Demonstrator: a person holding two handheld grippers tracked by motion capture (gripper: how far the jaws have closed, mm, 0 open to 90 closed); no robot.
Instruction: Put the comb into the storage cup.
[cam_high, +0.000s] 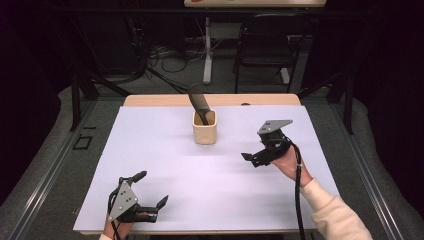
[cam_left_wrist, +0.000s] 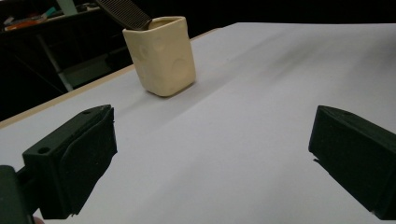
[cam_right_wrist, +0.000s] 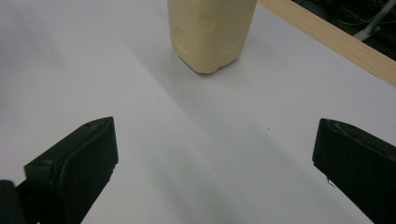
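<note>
While both grippers hang empty over the white table (cam_high: 165, 165), the cream cup (cam_high: 205, 128) stands upright toward the far edge, a black comb (cam_high: 199, 104) leaning out of it, its long axis tilted up and away to the cup's left. The right gripper (cam_high: 256, 158), jaws spread wide, sits near the cup, off to its right and a little nearer the person. The left gripper (cam_high: 150, 189), also spread wide, waits well apart from the cup at the near edge. A reach for the comb likely suits the right hand.
</note>
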